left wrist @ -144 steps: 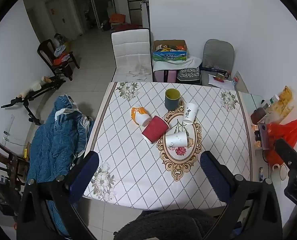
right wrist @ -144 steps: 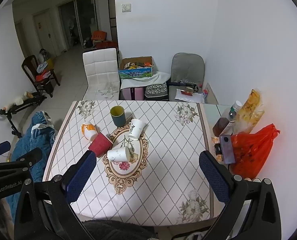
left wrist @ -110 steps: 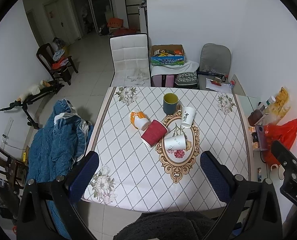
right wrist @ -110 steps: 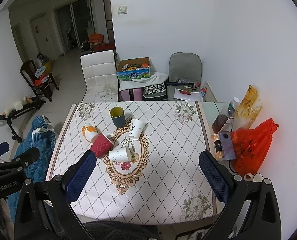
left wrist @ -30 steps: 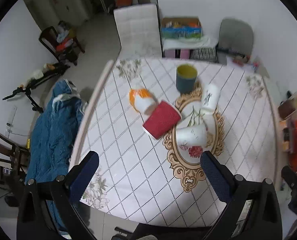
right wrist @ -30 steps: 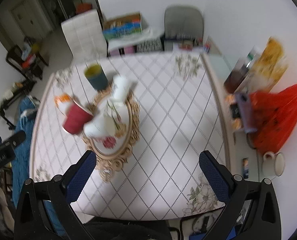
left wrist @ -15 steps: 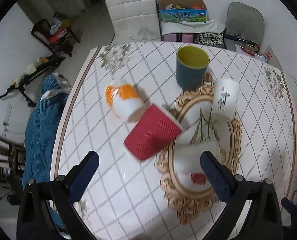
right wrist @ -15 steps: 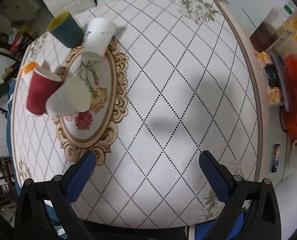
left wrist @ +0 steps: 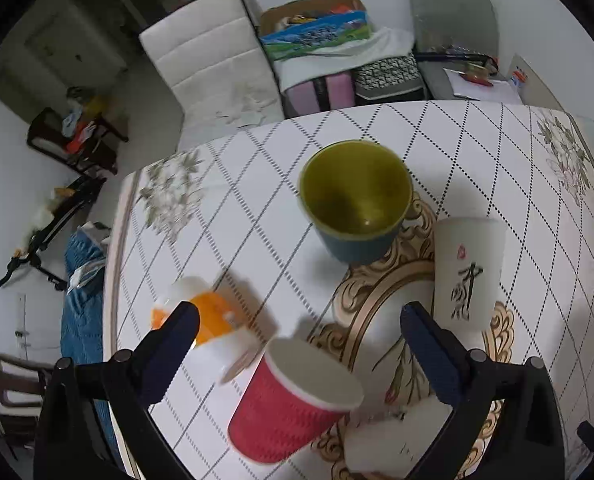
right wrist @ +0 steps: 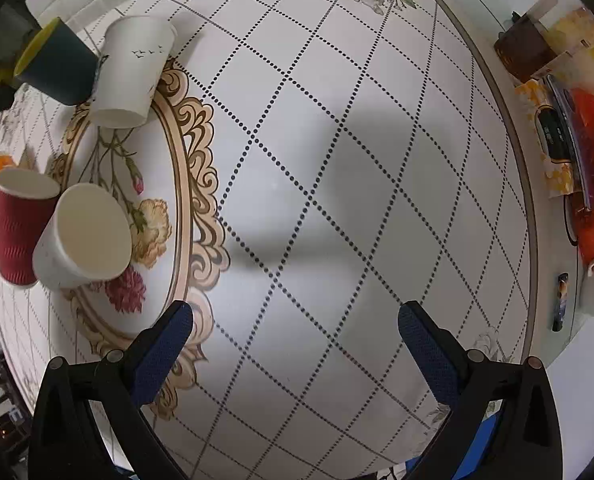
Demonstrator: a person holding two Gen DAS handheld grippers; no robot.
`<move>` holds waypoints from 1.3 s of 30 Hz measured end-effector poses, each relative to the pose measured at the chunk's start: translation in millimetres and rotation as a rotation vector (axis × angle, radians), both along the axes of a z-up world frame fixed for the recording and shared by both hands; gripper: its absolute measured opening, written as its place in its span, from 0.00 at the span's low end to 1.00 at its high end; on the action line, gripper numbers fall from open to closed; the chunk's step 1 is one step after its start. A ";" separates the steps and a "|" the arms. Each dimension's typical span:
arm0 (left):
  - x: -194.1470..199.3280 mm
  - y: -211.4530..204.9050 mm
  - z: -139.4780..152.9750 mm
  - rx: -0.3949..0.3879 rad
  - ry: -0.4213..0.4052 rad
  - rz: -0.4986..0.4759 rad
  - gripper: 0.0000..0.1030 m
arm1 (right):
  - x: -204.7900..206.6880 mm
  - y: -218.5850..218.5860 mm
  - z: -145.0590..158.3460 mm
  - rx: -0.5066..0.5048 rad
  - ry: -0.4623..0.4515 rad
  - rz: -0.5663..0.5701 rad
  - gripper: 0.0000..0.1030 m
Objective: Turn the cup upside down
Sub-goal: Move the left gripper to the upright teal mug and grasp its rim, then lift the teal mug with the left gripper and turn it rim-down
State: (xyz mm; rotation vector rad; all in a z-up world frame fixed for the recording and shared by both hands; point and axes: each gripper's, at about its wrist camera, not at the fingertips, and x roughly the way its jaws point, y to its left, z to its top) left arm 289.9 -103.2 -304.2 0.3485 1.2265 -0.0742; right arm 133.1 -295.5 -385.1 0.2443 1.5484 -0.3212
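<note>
Cup: the only one standing mouth up is the dark cup with the yellow-green inside [left wrist: 357, 204], near the far middle of the table [right wrist: 337, 200], just beyond the gold oval print; I judge it the one to flip.

Left to right around it: orange-and-white cup [left wrist: 213, 328], red ribbed cup [left wrist: 293, 400], plain white cup [right wrist: 83, 236] and white cup with black writing [left wrist: 467, 268], all already upside down or tipped, and close together.

Step in hand, as I judge: approach and grasp. Do it well by coming in level, closing on the dark cup's wall below the rim, and lifting clear of the neighbours before rolling the wrist.

Left gripper [left wrist: 297, 344]: tilted down over the cluster, jaws wide, holding nothing. Right gripper [right wrist: 295, 336]: low over bare tablecloth, jaws wide, empty.
</note>
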 end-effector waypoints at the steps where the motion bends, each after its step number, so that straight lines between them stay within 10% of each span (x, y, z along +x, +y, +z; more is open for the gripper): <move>1: 4.5 -2.5 -2.7 -0.002 0.008 -0.007 1.00 | 3.5 1.3 -2.8 -0.006 0.006 -0.005 1.00; 25: 74.0 -26.9 -57.4 -0.062 0.099 0.039 0.99 | 66.0 -4.0 -27.7 -0.066 0.052 -0.082 1.00; 32: 82.5 -35.9 -62.3 -0.071 0.085 0.007 0.72 | 60.8 -18.0 -36.9 -0.074 0.054 -0.095 1.00; 39: 82.9 -41.8 -57.3 -0.061 0.025 -0.028 0.67 | 68.7 -27.5 -39.3 -0.075 0.059 -0.106 1.00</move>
